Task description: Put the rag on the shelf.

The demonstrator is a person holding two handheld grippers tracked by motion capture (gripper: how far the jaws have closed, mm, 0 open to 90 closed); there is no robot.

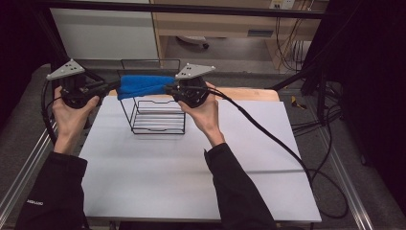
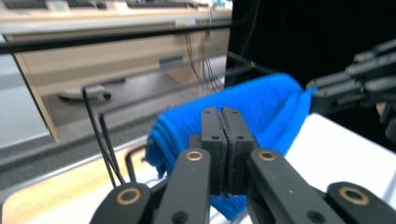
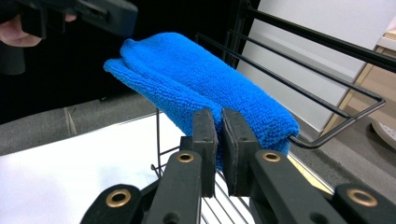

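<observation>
**Blue cloth held over the wire rack by both claws**

A folded blue cloth hangs stretched across the top of a black wire rack, which stands on the far part of the white bench. The left claw pinches the cloth's left end, its jaws pressed together on the fabric. The right claw grips the right end, jaws narrow with a fold of cloth between them. In the high view, the left claw and right claw face each other at either end of the cloth, each held by a hand in a dark sleeve. A black cable trails from the right claw across the bench to the right.
</observation>
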